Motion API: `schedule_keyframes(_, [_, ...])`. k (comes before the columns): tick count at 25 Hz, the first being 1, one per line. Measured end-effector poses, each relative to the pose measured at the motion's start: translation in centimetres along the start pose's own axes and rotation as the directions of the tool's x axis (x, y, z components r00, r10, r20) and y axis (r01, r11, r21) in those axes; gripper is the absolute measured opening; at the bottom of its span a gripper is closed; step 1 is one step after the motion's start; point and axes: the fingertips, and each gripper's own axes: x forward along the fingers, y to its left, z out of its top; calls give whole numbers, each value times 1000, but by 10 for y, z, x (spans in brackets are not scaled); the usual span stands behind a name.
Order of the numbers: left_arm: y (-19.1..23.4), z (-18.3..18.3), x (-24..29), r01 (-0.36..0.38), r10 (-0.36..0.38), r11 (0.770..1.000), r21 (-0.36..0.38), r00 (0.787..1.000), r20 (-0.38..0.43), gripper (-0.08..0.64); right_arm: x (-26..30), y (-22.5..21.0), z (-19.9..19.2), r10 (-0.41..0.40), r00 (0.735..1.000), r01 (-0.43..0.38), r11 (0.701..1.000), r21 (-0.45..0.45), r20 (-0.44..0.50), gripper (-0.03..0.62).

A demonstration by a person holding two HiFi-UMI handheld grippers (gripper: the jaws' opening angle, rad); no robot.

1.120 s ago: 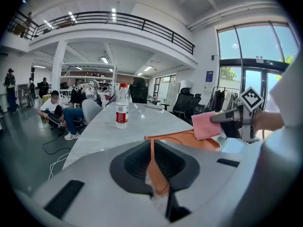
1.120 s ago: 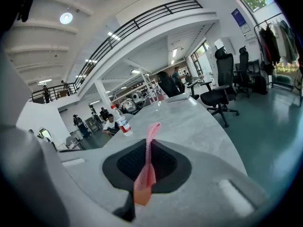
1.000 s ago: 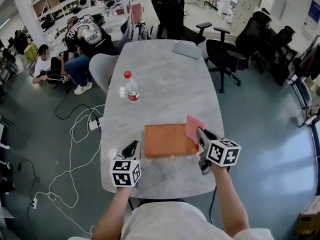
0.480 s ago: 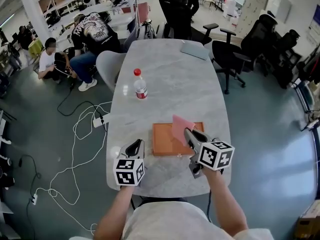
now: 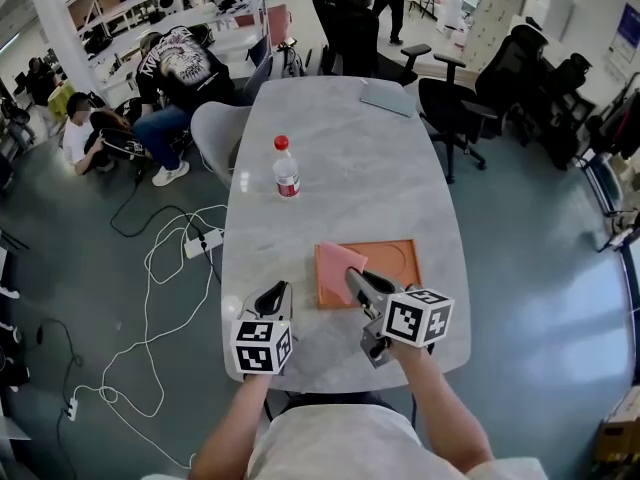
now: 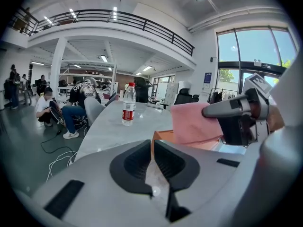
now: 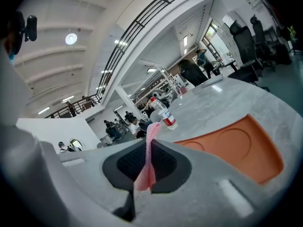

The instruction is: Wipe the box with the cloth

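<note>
While the head view looks down on the grey table, the right gripper holds a pink cloth over the left end of the orange box; the left gripper hovers just left of the box; a bottle stands farther back. Left gripper view: jaws together, nothing between them; right gripper view: jaws clamped on the cloth's edge, box beyond to the right.
</note>
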Motion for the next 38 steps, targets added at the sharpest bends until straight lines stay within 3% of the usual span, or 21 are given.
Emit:
schedule_keyframes(7, [5, -6, -3, 40, -40, 999, 3, 999, -15, 26, 6, -7, -30, -31, 999, 34, 994, 102, -35, 15])
schedule_keyframes(13, [-2, -10, 1, 49, -48, 999, 15, 999, -25, 26, 4, -30, -46, -106, 991, 112, 992, 63, -78, 15])
schedule_keyframes(38, [-63, -14, 4, -16, 17, 1000, 20, 1000, -18, 26, -84, -113, -36, -190, 980, 192, 981, 32, -66, 15])
